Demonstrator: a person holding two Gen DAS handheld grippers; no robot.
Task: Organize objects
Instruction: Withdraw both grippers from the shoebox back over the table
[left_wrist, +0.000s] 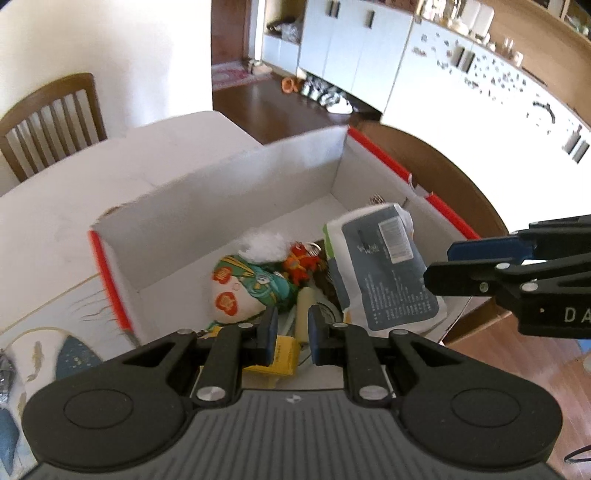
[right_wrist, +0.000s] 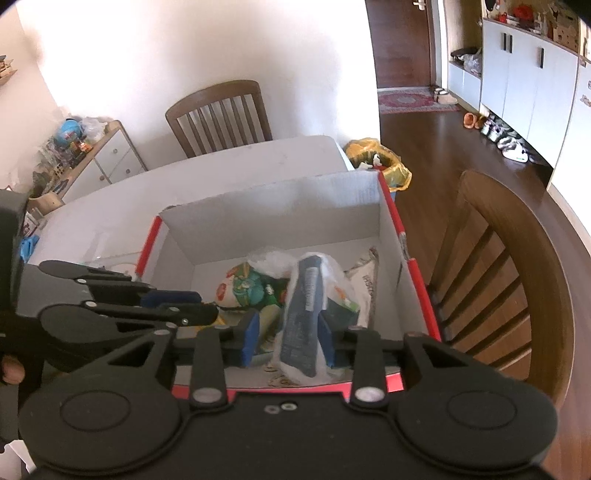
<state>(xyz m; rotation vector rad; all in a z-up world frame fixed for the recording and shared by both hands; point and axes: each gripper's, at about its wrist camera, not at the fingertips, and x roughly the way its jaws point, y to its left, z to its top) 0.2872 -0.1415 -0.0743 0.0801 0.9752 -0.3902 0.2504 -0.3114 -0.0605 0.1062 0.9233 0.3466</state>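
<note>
Left wrist view: the left gripper (left_wrist: 291, 334) hangs low in the frame, fingers narrowly parted with nothing between them, above a white box (left_wrist: 221, 192) holding a stuffed doll (left_wrist: 240, 291) and a grey packet (left_wrist: 384, 266).

Right wrist view: the right gripper (right_wrist: 290, 339), lower centre, has its fingers parted, the packet (right_wrist: 303, 317) loose between them inside the box (right_wrist: 273, 210).

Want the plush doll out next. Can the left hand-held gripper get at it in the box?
Probably yes: the left hand-held gripper hangs open over the box, and the plush doll lies uncovered on top, beside the packet.
</note>
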